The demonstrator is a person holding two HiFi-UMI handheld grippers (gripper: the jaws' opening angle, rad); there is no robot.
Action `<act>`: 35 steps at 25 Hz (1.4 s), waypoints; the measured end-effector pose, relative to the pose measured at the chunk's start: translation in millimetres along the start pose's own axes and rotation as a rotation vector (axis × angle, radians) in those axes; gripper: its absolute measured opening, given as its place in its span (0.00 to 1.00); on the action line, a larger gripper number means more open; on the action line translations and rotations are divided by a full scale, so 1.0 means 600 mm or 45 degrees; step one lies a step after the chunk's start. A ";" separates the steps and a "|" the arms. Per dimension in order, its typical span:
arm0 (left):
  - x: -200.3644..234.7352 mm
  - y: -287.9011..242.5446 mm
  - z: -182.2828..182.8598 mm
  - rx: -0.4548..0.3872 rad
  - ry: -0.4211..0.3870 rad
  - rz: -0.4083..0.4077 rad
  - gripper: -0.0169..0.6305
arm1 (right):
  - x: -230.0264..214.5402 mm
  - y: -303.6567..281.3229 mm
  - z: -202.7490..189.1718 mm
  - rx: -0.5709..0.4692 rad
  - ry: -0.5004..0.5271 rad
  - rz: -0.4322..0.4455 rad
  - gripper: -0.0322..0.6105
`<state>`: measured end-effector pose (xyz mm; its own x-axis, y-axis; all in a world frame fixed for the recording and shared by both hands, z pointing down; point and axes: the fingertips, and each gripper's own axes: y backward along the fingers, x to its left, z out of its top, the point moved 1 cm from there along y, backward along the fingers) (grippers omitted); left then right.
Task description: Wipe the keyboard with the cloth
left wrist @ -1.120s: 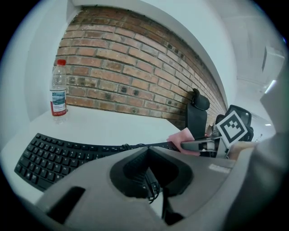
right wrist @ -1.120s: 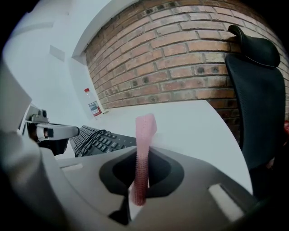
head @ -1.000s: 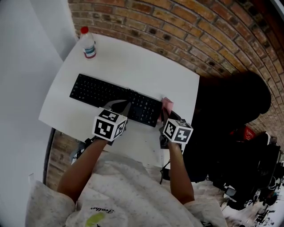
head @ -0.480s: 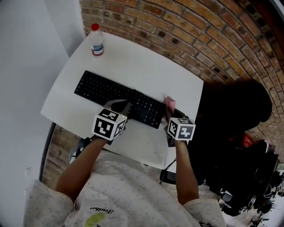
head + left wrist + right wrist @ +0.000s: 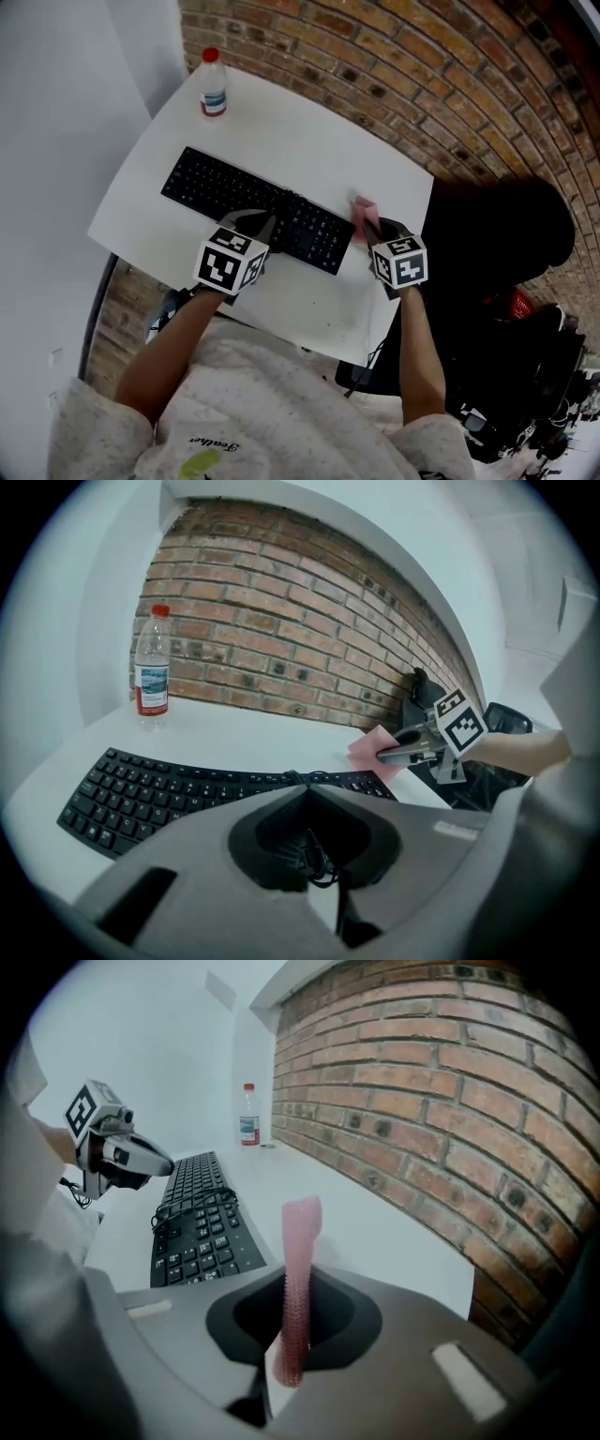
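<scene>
Keyboard [image 5: 225,197] is black and lies flat on the white table [image 5: 281,122], with its long side running from my left to my right. A thin black cable [image 5: 192,1206] is coiled in loose loops on top of the keys, about in the middle of the board.

My right gripper [image 5: 372,228] has its jaws closed on the cloth [image 5: 362,216]. The cloth is pink. In the right gripper view it is pinched edge-on and stands up between the jaws like a narrow strip, with its top end bent a little to one side. I hold it just beside the right end of the keyboard, over the table. I cannot tell if its lower edge touches the keys or the table.

My left gripper [image 5: 267,228] has its jaws brought together, and their tips meet in a point. The tips are low over the middle of the keyboard, right at the cable loops. I cannot tell if they pinch the cable or only rest next to it.

A clear bottle [image 5: 214,82] with a red cap and a red label stands upright at the far left corner of the table, well apart from the keyboard. A brick wall [image 5: 422,75] runs along the far side of the table.
</scene>
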<state>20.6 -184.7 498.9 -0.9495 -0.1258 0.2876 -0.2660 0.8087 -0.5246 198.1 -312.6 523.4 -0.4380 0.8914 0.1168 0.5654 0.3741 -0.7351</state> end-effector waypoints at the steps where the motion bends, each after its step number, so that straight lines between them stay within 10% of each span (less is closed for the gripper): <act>1: 0.003 0.002 0.000 -0.001 0.002 0.007 0.02 | 0.001 -0.004 0.001 0.013 0.031 0.019 0.09; 12: 0.047 0.022 0.005 -0.019 0.021 0.027 0.02 | 0.051 -0.038 0.035 0.087 0.193 0.190 0.09; 35: 0.134 0.062 0.015 -0.055 0.072 -0.011 0.02 | 0.127 -0.095 0.110 0.093 0.056 0.218 0.09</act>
<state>-67.4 -169.8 495.0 -0.9359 -0.1010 0.3375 -0.2654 0.8321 -0.4870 86.1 -283.0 530.0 -0.3077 0.9514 0.0139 0.5760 0.1979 -0.7931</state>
